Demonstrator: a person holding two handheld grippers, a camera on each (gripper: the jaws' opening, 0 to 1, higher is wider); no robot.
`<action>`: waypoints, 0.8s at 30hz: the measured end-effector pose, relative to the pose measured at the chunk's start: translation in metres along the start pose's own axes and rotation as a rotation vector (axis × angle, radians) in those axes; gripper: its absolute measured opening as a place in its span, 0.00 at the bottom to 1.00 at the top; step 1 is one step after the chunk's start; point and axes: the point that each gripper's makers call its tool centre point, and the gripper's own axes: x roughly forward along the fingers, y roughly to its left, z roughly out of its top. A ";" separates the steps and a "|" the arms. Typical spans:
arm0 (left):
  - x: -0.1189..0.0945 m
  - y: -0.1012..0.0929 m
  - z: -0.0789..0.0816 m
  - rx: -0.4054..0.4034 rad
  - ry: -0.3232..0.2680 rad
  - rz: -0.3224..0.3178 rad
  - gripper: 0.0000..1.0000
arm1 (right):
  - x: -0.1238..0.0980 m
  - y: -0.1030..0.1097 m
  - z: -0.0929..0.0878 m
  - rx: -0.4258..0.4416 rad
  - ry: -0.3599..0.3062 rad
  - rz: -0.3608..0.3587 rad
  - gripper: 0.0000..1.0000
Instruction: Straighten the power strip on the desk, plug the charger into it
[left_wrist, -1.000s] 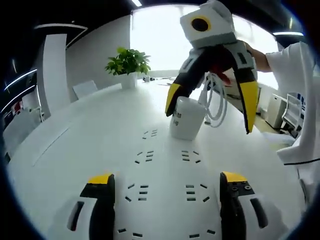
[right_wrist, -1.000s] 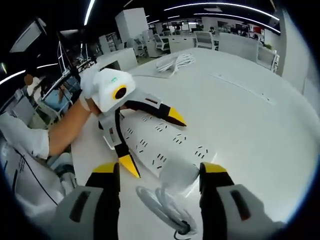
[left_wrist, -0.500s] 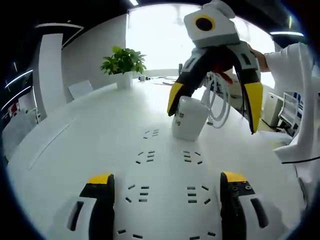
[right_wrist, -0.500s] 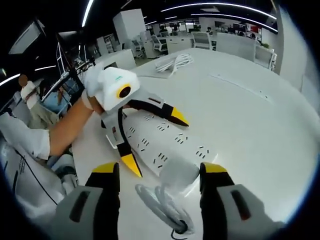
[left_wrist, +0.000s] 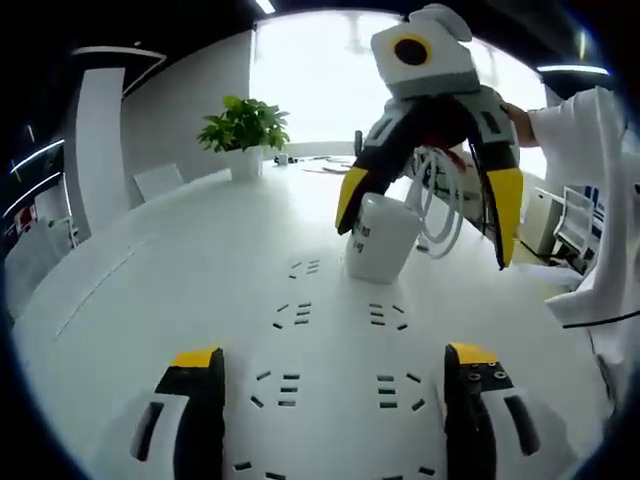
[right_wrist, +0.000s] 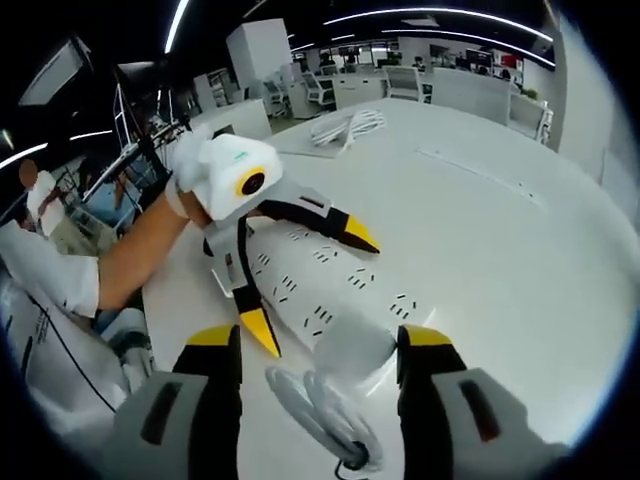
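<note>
Right gripper (right_wrist: 315, 345) clamped on charger (left_wrist: 378, 237), rigid, light, smooth: grip flat sides; left gripper (left_wrist: 325, 375) jaws spread astride power strip (left_wrist: 330, 340)

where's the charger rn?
In the right gripper view, the charger sits between the right gripper jaws, on the power strip's near end.

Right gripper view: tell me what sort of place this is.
Most likely an open-plan office: rows of desks and chairs in the background, strip lights on the ceiling, and a large white table carrying a power strip.
</note>
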 end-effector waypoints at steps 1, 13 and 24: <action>-0.002 0.000 0.000 -0.001 -0.001 0.003 0.91 | 0.000 -0.001 0.000 0.015 -0.010 0.003 0.60; -0.057 -0.005 -0.001 -0.036 -0.104 0.166 0.96 | -0.019 -0.012 0.012 0.016 -0.179 -0.043 0.59; -0.105 -0.078 -0.017 -0.001 -0.136 0.273 0.96 | -0.058 0.006 0.004 -0.188 -0.268 -0.163 0.62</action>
